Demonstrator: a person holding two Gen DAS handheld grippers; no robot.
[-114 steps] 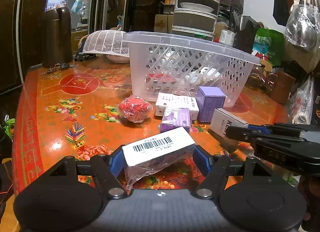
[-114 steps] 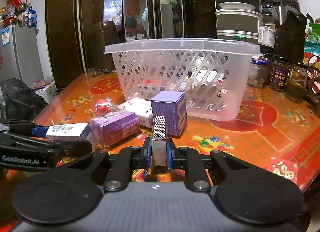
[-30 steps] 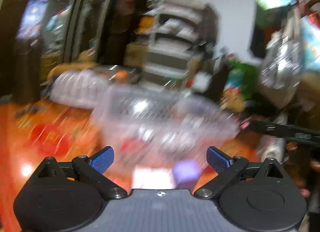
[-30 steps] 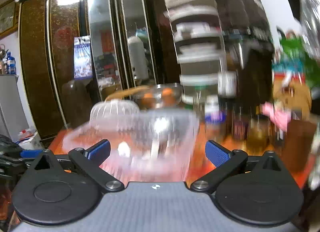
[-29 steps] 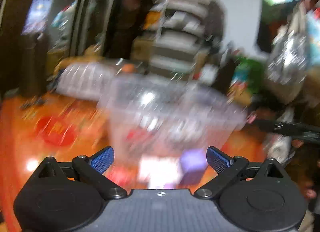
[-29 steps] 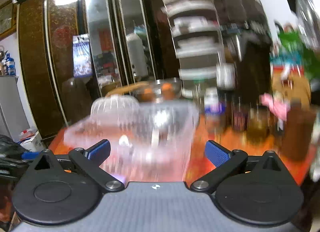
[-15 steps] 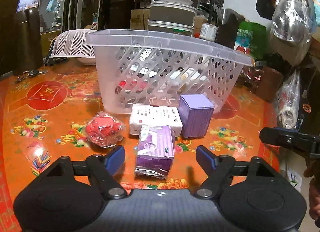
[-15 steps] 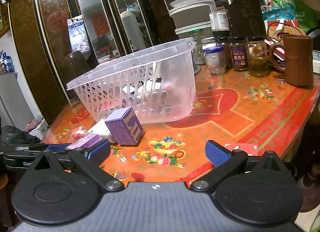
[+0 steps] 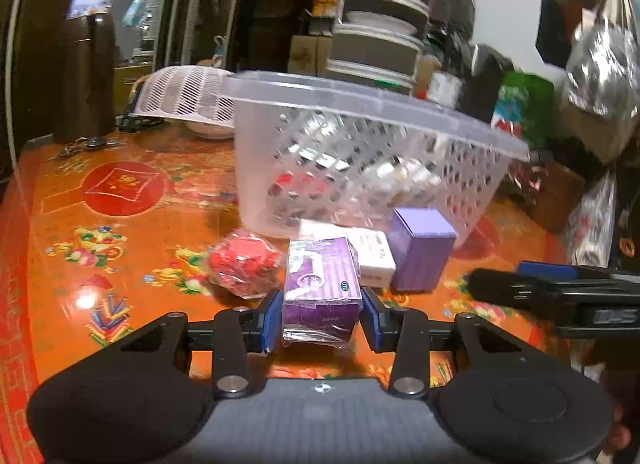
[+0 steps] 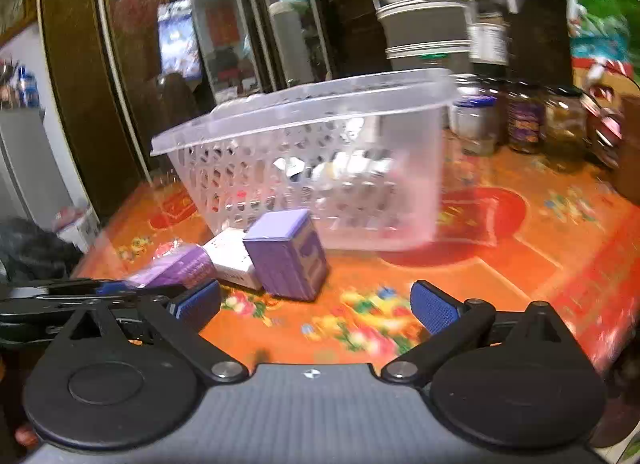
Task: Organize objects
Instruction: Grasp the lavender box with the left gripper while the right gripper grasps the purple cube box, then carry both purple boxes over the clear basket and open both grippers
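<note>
left wrist view: left gripper [image 9: 319, 314], bottom centre, is closed on the purple packet [image 9: 320, 286] on the table, so the pickup step is underway. next comes lifting it into the clear basket [image 9: 360, 160], centre frame. right gripper [image 10: 316, 310] gapes wide, empty.

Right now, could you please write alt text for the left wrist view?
The left gripper has its jaws closed on a purple wrapped pack on an orange patterned table. Behind it are a red bundle, a white box, a purple box and a clear basket.
</note>
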